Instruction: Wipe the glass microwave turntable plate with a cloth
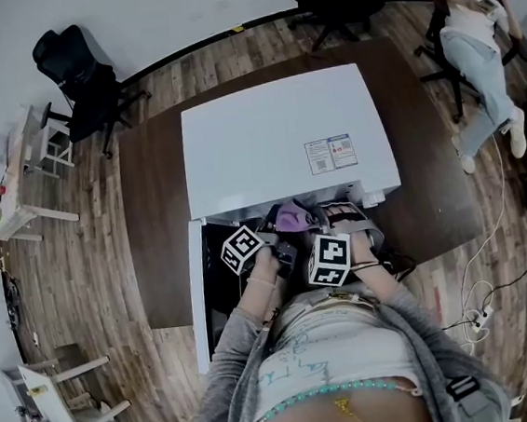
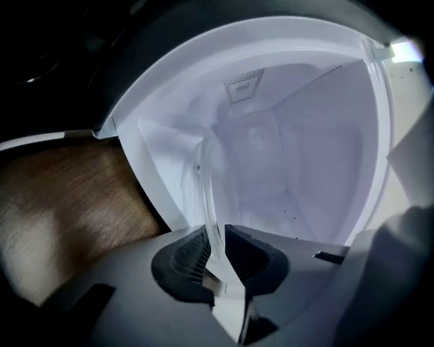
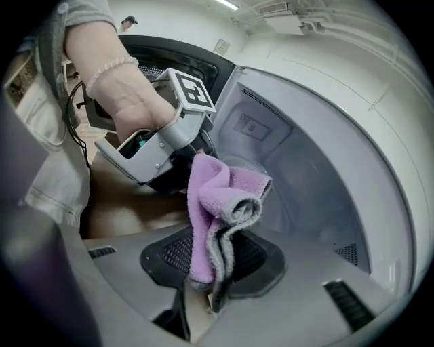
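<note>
head view: a white microwave point(image 1: 275, 139) stands on a dark brown table point(image 1: 156, 217), with its door point(image 1: 198, 297) swung open to the left. the left gripper point(image 1: 274, 239) and the right gripper point(image 1: 317, 226) sit side by side at the opening, each topped by a marker cube. a purple cloth point(image 1: 292, 216) shows between them at the mouth of the cavity. the glass plate cannot be made out from here. a black office chair point(image 1: 81, 79) stands on the wood floor at upper left, and a person point(image 1: 474, 33) sits in another chair at upper right.

left gripper view: the fingers point(image 2: 186, 261) are clenched on the rim of the clear glass plate point(image 2: 209, 183). the plate stands on edge and is seen almost edge-on. it rises from the fingers in front of the white inside of the microwave point(image 2: 298, 135). the brown table point(image 2: 61, 203) fills the left side.

right gripper view: the fingers point(image 3: 169, 254) grasp the folded cloth point(image 3: 213, 196), purple on one face and grey on the other, which bunches up above them. just behind the cloth is the left gripper point(image 3: 169, 146), carried by a hand point(image 3: 129, 101) with a bead bracelet at the wrist. the microwave cavity point(image 3: 312, 169) opens to the right. the plate is too faint here to place.
</note>
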The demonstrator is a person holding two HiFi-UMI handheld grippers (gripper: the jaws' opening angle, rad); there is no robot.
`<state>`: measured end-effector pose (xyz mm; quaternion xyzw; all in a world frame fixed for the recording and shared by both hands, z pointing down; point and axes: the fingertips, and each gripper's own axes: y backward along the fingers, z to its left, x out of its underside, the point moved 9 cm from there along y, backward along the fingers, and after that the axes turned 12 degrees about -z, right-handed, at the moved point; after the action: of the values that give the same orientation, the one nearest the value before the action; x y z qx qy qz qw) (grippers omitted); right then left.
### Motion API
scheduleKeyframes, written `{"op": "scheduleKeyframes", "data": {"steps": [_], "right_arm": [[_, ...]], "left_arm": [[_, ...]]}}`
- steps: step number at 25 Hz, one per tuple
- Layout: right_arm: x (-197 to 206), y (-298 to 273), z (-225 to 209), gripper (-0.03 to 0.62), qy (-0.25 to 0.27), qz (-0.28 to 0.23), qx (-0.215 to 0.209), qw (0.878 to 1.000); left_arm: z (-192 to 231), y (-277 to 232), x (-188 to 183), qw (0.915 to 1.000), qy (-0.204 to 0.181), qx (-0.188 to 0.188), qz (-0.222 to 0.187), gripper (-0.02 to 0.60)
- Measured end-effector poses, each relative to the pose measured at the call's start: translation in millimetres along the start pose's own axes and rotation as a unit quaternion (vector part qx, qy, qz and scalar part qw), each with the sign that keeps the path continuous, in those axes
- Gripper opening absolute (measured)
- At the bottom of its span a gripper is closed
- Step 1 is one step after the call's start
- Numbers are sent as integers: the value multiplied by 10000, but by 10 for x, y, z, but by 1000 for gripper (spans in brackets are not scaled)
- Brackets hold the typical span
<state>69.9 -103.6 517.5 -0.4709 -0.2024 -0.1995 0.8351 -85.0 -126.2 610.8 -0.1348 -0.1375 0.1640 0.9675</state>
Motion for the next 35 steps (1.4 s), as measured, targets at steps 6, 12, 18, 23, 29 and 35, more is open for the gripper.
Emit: {"op": "scheduleKeyframes", "data": {"steps": [6,12,18,23,29,35], "right_arm": [[-3,-16,6,123,29,59,-21,10000],[23,-22,-12,123,-16,88,11,10000],[120,-31,-25,123,-110,171,38,9998],[182,1,-63,123,-301,219,78,9993],[193,-9,-50,123,-303,224,46,9993],[186,-20,-32,123,-301,197,-40,9993]], "left_arm": [[-68,-60,-47,9999,-68,-76,-4,69],[-159,-78,-66,9977,-529,-404,116,80],[-252,-64,-100,9857,-1588,-544,138,117],[-323,-38,-75,9669,-2482,-579,100,160],[-376,-118,-138,9632,-2539,-834,280,179],[-403,-200,-186,9544,-2837,-870,342,198]]}}
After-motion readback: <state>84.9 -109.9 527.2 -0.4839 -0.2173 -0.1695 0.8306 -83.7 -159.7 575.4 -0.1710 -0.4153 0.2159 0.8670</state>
